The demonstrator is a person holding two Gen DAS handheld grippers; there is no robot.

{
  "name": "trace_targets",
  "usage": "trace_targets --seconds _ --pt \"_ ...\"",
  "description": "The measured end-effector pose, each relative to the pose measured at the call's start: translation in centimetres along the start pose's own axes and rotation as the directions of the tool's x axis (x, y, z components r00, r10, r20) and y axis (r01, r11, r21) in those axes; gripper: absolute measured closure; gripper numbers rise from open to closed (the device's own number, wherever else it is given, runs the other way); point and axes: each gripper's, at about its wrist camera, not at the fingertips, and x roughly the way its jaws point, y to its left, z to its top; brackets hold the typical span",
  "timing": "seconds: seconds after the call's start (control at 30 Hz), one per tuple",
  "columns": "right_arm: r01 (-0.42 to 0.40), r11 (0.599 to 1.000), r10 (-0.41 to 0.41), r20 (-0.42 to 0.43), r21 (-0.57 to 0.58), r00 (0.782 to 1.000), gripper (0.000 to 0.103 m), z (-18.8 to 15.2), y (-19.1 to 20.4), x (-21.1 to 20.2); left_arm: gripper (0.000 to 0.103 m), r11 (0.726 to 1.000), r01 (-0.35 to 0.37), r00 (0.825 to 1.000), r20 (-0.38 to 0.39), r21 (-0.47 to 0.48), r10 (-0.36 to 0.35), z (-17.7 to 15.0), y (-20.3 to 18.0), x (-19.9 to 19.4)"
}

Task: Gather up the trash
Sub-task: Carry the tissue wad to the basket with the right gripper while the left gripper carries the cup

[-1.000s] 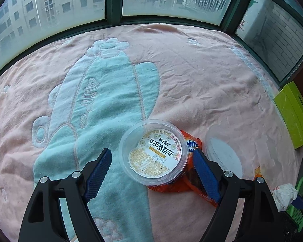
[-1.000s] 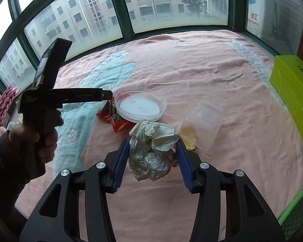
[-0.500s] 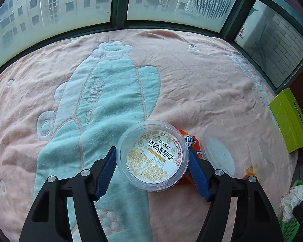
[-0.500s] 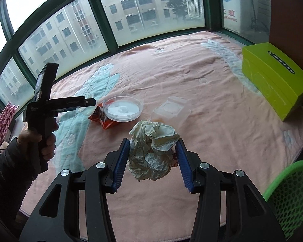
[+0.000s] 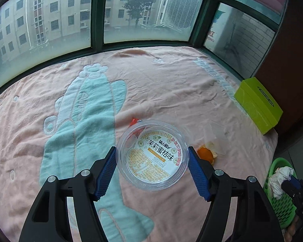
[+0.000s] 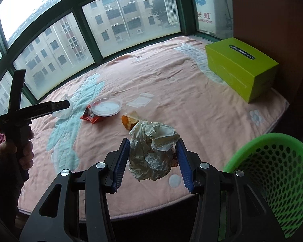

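Note:
My left gripper [image 5: 151,151] is shut on a clear round tub [image 5: 153,157] with a printed label, held above the pink blanket [image 5: 171,84]. In the right wrist view the same left gripper [image 6: 67,105] shows at the left with the tub [image 6: 65,112] in it. My right gripper [image 6: 152,143] is shut on a crumpled paper wad [image 6: 153,153], just left of the green basket [image 6: 272,173] beyond the blanket's edge. On the blanket lie a red wrapper [image 6: 88,117], a round clear lid [image 6: 106,106], a clear plastic box [image 6: 141,101] and orange peel [image 6: 129,121].
A lime green tissue box [image 6: 242,70] stands at the blanket's far right corner. Windows run along the far side. A person's hand [image 6: 20,151] grips the left tool's handle. The basket [image 5: 280,201] sits low at the right, past the blanket's edge.
The left jaws closed on the tub and lifted it off the red wrapper. The right gripper carried the paper wad rightward, and the green basket came into its view.

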Motion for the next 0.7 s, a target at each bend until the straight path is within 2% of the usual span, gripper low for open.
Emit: trace_targets --seconds 0.4,0.7 --pt "0.1 0.988 -0.106 0.038 0.121 0.994 0.055 -3.3 -6.2 -5.1 0.037 0.982 0.148 0.989 0.006 0.119 -0.15 -3.2 -9.5 -3.0" --pt "0.223 0.95 -0.237 0.042 0.219 0.971 0.054 -5.5 -11.9 -8.3 0.037 0.946 0.247 0.969 -0.035 0.209 -0.246 -4.8 -16.6 -3.1"
